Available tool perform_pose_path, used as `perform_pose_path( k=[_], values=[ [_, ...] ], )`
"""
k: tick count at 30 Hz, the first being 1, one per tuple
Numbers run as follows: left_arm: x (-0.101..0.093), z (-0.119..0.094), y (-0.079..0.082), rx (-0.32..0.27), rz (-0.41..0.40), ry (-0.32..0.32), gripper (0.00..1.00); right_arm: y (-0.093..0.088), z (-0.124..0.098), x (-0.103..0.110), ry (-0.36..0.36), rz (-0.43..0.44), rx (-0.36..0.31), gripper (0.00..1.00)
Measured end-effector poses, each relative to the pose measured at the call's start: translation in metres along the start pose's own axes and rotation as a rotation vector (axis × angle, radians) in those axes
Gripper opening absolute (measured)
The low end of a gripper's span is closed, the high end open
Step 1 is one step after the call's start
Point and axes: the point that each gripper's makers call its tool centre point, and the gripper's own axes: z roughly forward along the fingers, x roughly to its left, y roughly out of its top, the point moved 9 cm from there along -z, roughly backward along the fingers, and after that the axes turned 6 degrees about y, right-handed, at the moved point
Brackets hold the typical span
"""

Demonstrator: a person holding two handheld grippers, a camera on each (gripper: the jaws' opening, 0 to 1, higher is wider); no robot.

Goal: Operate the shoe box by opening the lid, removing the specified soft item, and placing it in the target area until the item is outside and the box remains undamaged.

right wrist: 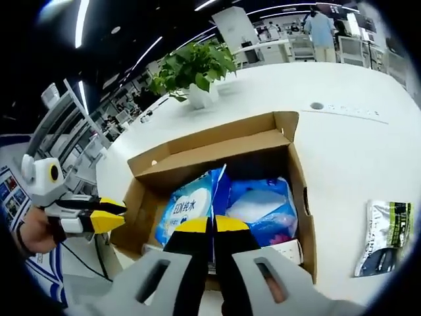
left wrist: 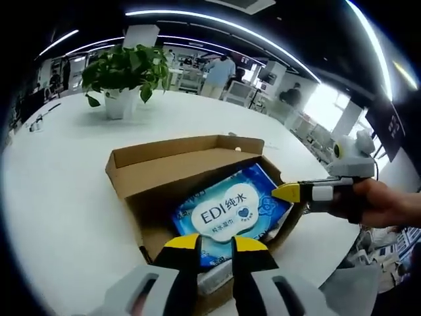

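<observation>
Wet-wipe pack in the open shoe box (right wrist: 299,191)
The right gripper (right wrist: 212,225), nearly closed, pinches the blue wipes pack (right wrist: 191,204) standing inside the box.

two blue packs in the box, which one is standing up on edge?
The EDI wipes pack, on the left in the right gripper view, tilted up between the right gripper's jaws. The other blue pack lies flat in the box.

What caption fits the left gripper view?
Open cardboard box on white table, blue wipes pack inside, left gripper at its near edge.
</observation>
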Motion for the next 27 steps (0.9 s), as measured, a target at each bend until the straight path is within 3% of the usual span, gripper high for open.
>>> perform_pose_path(
  k=[3, 7, 9, 12, 20, 27],
  values=[
    [0.000, 0.005, -0.001, 0.012, 0.002, -0.004, 0.18, 0.001, -0.004, 0.000, -0.001, -0.003, -0.010, 0.00],
    [-0.003, 0.009, -0.003, 0.029, 0.003, -0.007, 0.19, 0.008, -0.013, 0.001, 0.018, 0.005, -0.085, 0.00],
    [-0.004, 0.010, -0.005, 0.038, -0.006, -0.010, 0.19, 0.008, -0.015, 0.002, 0.056, 0.004, -0.066, 0.00],
    [-0.007, 0.009, -0.005, 0.040, -0.011, -0.016, 0.19, 0.007, -0.016, 0.003, 0.031, -0.051, -0.045, 0.00],
    [-0.007, 0.006, -0.004, 0.035, -0.009, -0.023, 0.19, 0.001, -0.011, -0.001, 0.006, -0.049, -0.012, 0.01],
    [0.006, 0.001, -0.003, 0.025, -0.031, -0.012, 0.19, -0.005, 0.003, -0.002, 0.022, -0.029, 0.034, 0.25]
  ],
)
